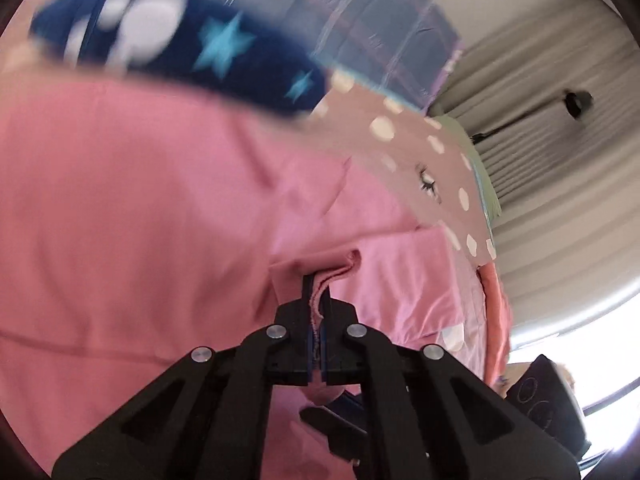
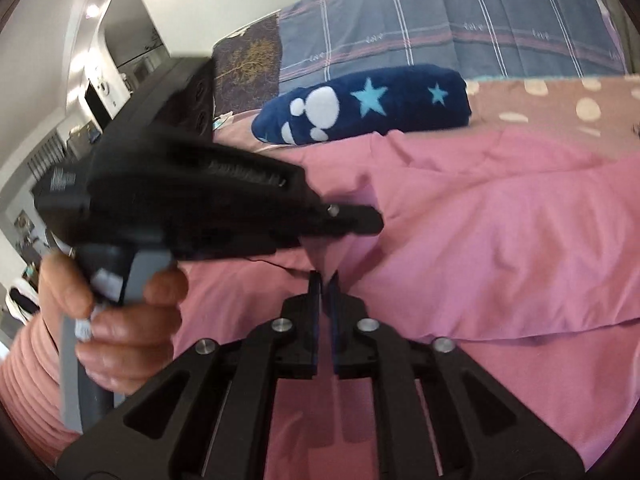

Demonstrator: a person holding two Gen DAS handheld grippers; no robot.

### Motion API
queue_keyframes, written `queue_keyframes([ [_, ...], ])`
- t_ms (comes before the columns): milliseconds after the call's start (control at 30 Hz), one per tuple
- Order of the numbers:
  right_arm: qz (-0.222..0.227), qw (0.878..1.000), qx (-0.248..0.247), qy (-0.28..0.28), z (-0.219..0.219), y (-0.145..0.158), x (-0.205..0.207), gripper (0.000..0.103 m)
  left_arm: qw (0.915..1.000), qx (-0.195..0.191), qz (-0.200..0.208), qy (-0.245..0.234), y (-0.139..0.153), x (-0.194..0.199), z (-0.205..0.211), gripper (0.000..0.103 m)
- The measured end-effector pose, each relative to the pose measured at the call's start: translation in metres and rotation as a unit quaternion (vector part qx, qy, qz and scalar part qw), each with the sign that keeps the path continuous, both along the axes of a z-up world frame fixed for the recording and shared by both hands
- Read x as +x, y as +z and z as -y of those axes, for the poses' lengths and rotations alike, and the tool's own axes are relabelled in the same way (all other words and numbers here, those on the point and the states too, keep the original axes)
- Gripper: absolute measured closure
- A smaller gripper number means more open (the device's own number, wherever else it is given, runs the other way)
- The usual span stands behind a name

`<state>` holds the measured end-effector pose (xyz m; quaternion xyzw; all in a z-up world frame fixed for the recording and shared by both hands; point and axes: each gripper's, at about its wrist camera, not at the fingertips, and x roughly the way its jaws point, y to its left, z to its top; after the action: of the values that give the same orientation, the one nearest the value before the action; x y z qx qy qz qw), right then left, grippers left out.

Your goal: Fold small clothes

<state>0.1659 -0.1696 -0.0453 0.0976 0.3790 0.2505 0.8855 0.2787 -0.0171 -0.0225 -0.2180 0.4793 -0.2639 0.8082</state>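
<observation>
A pink garment [image 1: 132, 208] lies spread over the bed and fills most of both views. My left gripper [image 1: 317, 284] is shut on a bunched hem of it, and the fabric runs down between the pads. In the right wrist view the left gripper [image 2: 370, 220] appears side-on and blurred, held by a hand [image 2: 128, 320] just above the pink garment [image 2: 500, 240]. My right gripper [image 2: 325, 280] hovers close over the cloth with a narrow slit between its fingers. I see no fabric pinched in that slit.
A folded navy blanket [image 2: 372, 104] with stars lies at the back on a dotted pink sheet [image 2: 560, 104]. Behind it is a plaid grey cover [image 2: 460, 28]. Curtains [image 1: 560, 184] hang at the right of the left wrist view. A sleeve [image 2: 28, 376] shows at the lower left.
</observation>
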Motion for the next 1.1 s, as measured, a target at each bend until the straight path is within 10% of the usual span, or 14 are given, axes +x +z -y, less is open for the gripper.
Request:
queue_keyframes([
  [233, 0.006, 1.0, 0.02, -0.02, 0.051, 0.013, -0.011, 0.084, 0.9921, 0.038, 0.115, 0.035, 0.073, 0.002, -0.051, 0.102],
  [367, -0.052, 0.987, -0.042, -0.147, 0.104, -0.02, 0.0, 0.087, 0.9883, 0.068, 0.103, 0.09, 0.055, 0.003, -0.107, 0.102],
  [433, -0.081, 0.981, 0.009, -0.175, 0.131, -0.033, 0.001, 0.103, 0.9889, 0.073, 0.084, 0.098, 0.038, 0.002, -0.126, 0.102],
  [600, -0.08, 0.981, 0.024, -0.177, 0.137, -0.034, -0.004, 0.102, 0.9866, 0.114, 0.048, 0.106, -0.006, 0.0, -0.147, 0.1],
  [700, -0.075, 0.981, 0.006, -0.177, 0.13, -0.031, -0.002, 0.099, 0.9739, 0.174, 0.045, 0.139, -0.019, -0.001, -0.156, 0.079],
  [833, -0.069, 0.982, -0.011, -0.178, 0.128, -0.027, -0.008, 0.096, 0.9624, 0.187, 0.062, 0.187, -0.011, -0.007, -0.177, 0.079],
  [967, -0.066, 0.981, -0.024, -0.179, 0.135, -0.026, -0.017, 0.094, 0.9762, 0.132, 0.088, 0.148, -0.001, -0.02, -0.163, 0.079],
  [1100, -0.069, 0.982, -0.024, -0.175, 0.137, -0.023, -0.022, 0.092, 0.9713, 0.195, 0.096, 0.097, -0.023, -0.022, -0.125, 0.072],
])
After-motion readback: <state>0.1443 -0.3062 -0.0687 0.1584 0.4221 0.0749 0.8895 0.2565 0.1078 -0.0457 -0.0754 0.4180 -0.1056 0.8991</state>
